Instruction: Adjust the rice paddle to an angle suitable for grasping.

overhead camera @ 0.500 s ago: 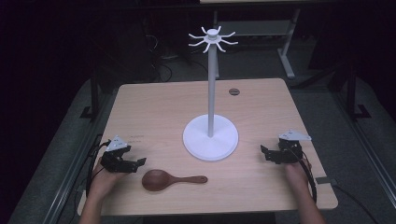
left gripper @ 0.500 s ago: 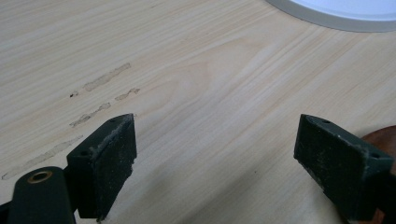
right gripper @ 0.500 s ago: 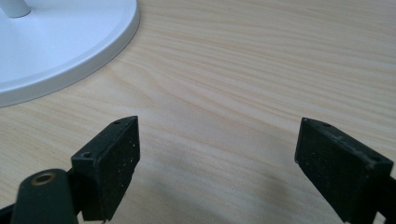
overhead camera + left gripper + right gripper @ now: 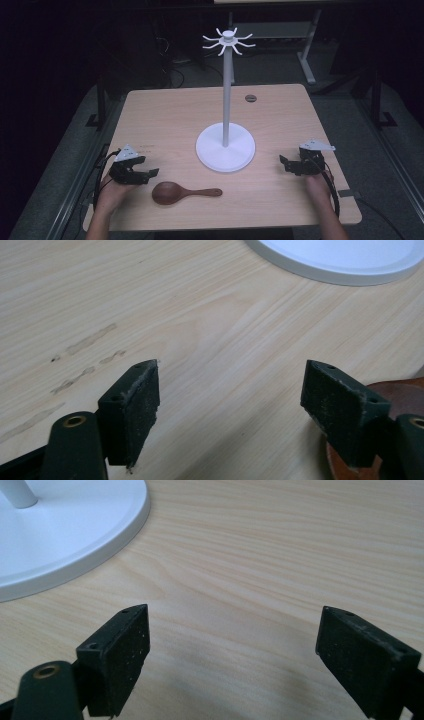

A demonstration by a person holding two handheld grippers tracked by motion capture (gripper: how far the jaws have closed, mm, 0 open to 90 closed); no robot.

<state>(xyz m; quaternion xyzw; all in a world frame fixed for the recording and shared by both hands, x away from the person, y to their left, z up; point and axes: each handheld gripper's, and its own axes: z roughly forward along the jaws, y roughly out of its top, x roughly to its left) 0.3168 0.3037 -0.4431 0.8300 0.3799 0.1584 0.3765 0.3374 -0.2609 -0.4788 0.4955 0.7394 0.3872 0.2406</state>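
A dark brown wooden spoon (image 4: 179,192) lies flat near the table's front edge, bowl to the left, handle pointing right. Its bowl edge (image 4: 400,390) peeks from behind one jaw in the left gripper view. My left gripper (image 4: 147,168) rests just left of the spoon bowl, open, nothing between its jaws (image 4: 230,410). A white stand (image 4: 226,145) with a round base, a tall pole and a ring of hooks on top stands mid-table. My right gripper (image 4: 285,164) sits open at the right, jaws (image 4: 232,655) facing the stand's base (image 4: 65,535), apart from it.
The light wood table (image 4: 165,115) has a small dark round grommet (image 4: 250,98) near its far edge. Cables trail from both grippers off the table sides. Dark floor and desk legs lie beyond the table.
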